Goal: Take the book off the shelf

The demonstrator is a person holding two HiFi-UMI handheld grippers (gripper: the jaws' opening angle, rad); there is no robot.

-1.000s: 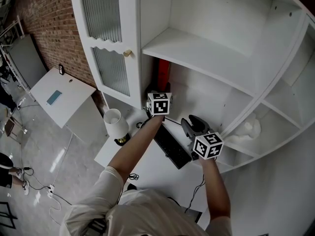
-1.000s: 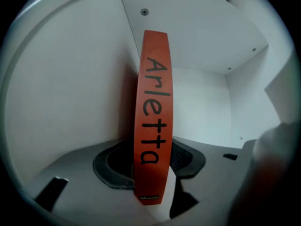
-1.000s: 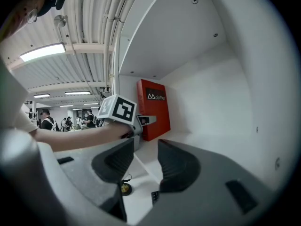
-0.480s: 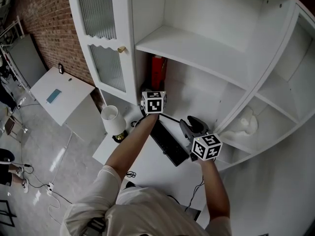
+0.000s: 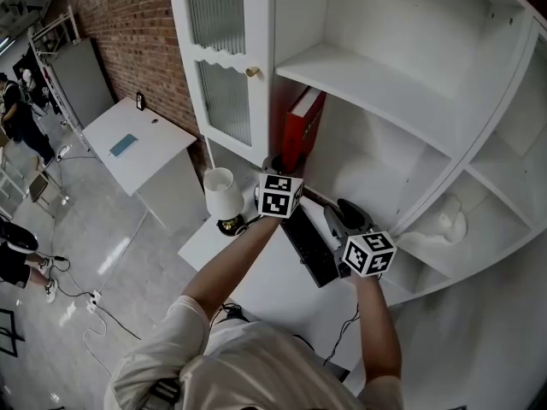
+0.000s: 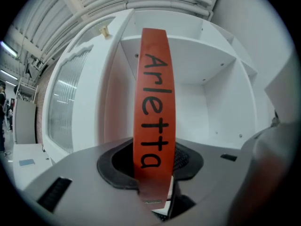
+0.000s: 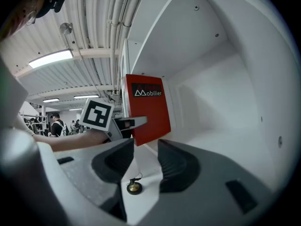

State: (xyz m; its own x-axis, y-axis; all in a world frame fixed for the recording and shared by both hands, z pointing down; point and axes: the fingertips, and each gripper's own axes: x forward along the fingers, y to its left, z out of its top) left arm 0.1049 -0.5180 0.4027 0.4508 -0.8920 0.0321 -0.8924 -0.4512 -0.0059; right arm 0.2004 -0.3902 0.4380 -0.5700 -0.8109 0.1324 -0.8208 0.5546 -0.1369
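The red book is seen in the white cupboard, in the space under the top shelf board. It is kept at the far left of that space, close to the glass door. The book is tipped over a bit and is not standing straight up. Whether its bottom edge touches the shelf cannot be told. The left gripper is closed on the book. The thin red spine, with big black letters on it, is squeezed between the two dark pads near its bottom end, so the book is held tight. In the right gripper view, the flat red cover is seen from the side with the left gripper clamped on its lower edge. The right gripper is held lower down and off to the right, above the black keyboard. Its jaws are spread apart and nothing is held between them — only the white desk and a small brass thing with a thin wire are seen far off through the gap. A white lamp is set on the desk just to the left of the left gripper. A white lumpy thing is kept in the next space of the cupboard, well apart from the book.
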